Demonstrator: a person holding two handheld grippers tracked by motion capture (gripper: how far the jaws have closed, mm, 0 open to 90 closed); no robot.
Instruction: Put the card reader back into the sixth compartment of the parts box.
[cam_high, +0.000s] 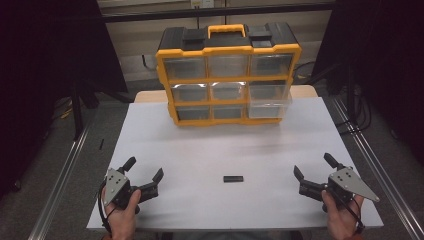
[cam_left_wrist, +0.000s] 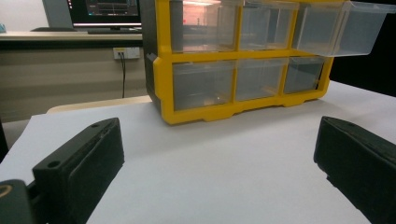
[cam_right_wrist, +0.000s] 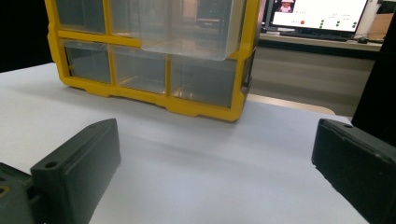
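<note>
A yellow and black drawer cabinet (cam_high: 227, 75) with clear drawers stands at the far middle of the white table (cam_high: 200, 150). Its middle-right drawer (cam_high: 270, 102) is pulled out; the same drawer (cam_left_wrist: 343, 28) shows in the left gripper view and juts forward (cam_right_wrist: 191, 28) in the right gripper view. A small black bar (cam_high: 233, 178) lies flat on the table between the hands. My left gripper (cam_high: 144, 172) is open at the near left, with nothing between its jaws. My right gripper (cam_high: 313, 169) is open at the near right, also holding nothing.
Metal rails (cam_high: 65, 170) run along both sides of the table. A monitor (cam_left_wrist: 105, 11) sits on a desk behind the cabinet, and another screen (cam_right_wrist: 322, 14) stands off to the right. The table's middle is bare white surface.
</note>
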